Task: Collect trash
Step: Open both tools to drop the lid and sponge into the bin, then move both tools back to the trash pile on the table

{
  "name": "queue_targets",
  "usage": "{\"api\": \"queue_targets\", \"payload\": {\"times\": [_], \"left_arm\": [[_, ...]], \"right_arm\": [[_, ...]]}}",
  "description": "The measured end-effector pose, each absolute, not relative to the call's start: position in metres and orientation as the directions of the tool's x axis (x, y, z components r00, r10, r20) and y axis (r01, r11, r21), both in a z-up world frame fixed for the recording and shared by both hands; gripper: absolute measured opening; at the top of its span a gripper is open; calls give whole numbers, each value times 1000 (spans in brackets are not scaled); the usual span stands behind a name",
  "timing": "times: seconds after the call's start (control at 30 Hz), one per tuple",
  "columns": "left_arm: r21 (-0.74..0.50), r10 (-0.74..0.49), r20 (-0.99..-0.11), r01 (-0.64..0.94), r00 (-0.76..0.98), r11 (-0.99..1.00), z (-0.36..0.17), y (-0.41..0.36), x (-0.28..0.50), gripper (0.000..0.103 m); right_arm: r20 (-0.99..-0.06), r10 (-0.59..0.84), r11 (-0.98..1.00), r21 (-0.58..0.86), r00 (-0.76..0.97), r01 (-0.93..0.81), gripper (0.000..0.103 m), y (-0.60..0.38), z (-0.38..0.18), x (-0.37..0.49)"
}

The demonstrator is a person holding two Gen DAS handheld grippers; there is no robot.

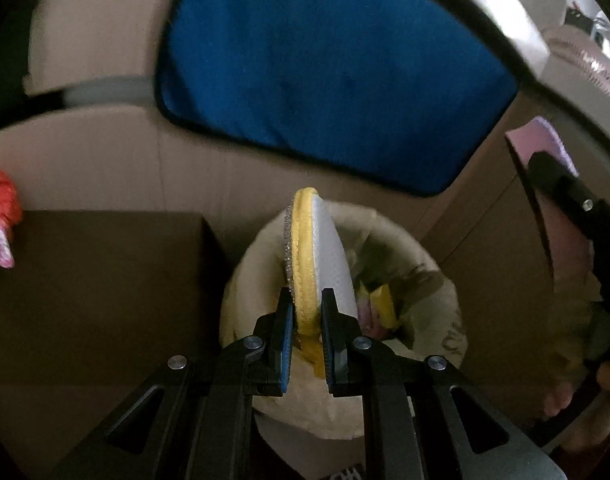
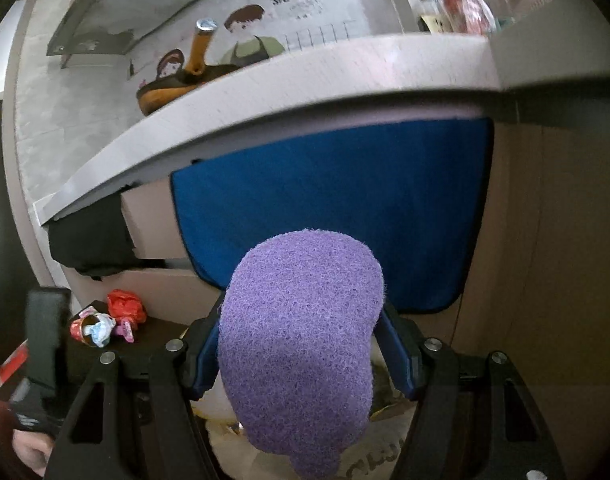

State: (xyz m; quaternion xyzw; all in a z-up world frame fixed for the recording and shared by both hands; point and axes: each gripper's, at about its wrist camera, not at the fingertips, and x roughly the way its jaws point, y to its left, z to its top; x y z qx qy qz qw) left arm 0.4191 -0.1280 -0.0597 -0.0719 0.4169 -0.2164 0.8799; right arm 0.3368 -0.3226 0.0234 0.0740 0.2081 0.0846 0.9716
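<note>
— Grey stone, is it, that countertop [image 2: 289, 92] running across the far side?

— Pale grey, yes, with a wok-like pan [image 2: 173, 88] on it and a cartoon wall poster [image 2: 265, 12] behind. A blue cloth [image 1: 329, 64] hangs off its front edge over tan cabinet fronts [image 1: 105, 160]. It is dim down here.

— And the trash?

— Left gripper [image 1: 307, 316] pinches a yellow-rimmed sponge [image 1: 317, 256] edge-on, grey-white face to the right, scrubby strip on the left. It hangs right over the paper-lined bin [image 1: 425, 280], which already has yellow and pink scraps inside. Right gripper [image 2: 301, 344] has its fingers pressed against a fuzzy purple scouring pad [image 2: 301, 336], above the bin too, as far as I can tell.

— Room to move?

— Tight. A dark box [image 1: 97, 280] sits just left of the bin, with red and pink wrappers [image 2: 109, 320] on its far left corner. Cabinets stand close behind, the counter edge overhead. The right gripper shows at the right edge of the left view, near the bin rim.
</note>
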Motion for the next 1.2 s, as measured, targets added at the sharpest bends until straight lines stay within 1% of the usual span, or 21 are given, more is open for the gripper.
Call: {"api": "queue_targets", "payload": {"times": [0.17,0.2,0.23,0.3,0.33,0.4,0.43,0.5,0.53,0.57,0.6,0.63,0.7,0.83,0.93,1.0,1.03,1.07,1.1,1.13,1.2], "left_arm": [[-241,-424,-737,380,527,893,-76,-164,431,13],[-246,-423,-747,379,512,892,-80,-168,436,13],[-278,-444,-753,377,486,884,-85,-169,441,13],[-332,-484,-747,376,455,865,-89,-164,446,16],[-335,-488,-744,377,457,863,-88,-161,446,17],[-338,-496,-730,383,469,860,-82,-151,444,27],[-353,-510,-721,384,469,853,-79,-145,444,30],[-413,-555,-685,376,472,830,-68,-128,444,41],[-430,-567,-671,372,478,823,-64,-122,444,43],[-449,-580,-653,367,488,815,-58,-116,444,44],[-456,-583,-642,364,498,812,-52,-110,444,44],[-450,-576,-635,359,515,817,-45,-103,442,44],[-422,-550,-630,354,548,835,-35,-92,438,44],[-343,-467,-627,318,623,884,-19,-65,423,44],[-310,-412,-630,273,658,911,-13,-40,411,44],[-291,-375,-633,241,678,926,-8,-21,402,44],[-283,-355,-631,222,689,933,-7,-7,396,44],[-278,-338,-625,203,704,939,-6,8,392,44],[-273,-318,-616,184,720,944,-2,23,386,44],[-267,-295,-607,161,738,950,2,40,380,44],[-263,-259,-593,121,762,957,7,70,371,44]], "right_arm": [[-438,194,974,189,878,-121,64,-329,5,353],[-452,199,972,205,869,-116,64,-331,-1,358],[-458,202,970,214,866,-113,64,-333,-4,361],[-469,209,965,241,858,-103,65,-337,-12,367],[-471,206,964,247,858,-96,65,-338,-14,368],[-474,199,964,251,858,-85,65,-340,-18,370],[-477,195,965,250,857,-81,66,-341,-20,371],[-478,190,964,254,857,-72,67,-341,-23,373],[-479,186,964,260,858,-64,69,-341,-25,374],[-481,175,964,260,859,-51,76,-341,-26,374],[-487,154,967,252,860,-30,79,-340,-27,375],[-500,119,973,231,858,0,81,-338,-27,376],[-509,87,979,204,856,22,81,-334,-24,374],[-512,146,972,234,847,-27,81,-330,-18,366],[-529,165,973,224,832,-51,81,-316,-9,360],[-525,189,973,216,830,-85,81,-301,0,354],[-516,197,973,206,834,-102,79,-292,5,349],[-509,203,973,201,836,-114,70,-287,9,345],[-503,208,973,195,839,-125,65,-275,14,343],[-493,199,975,182,847,-124,63,-262,22,339],[-485,207,976,164,850,-144,64,-238,32,336]]}}
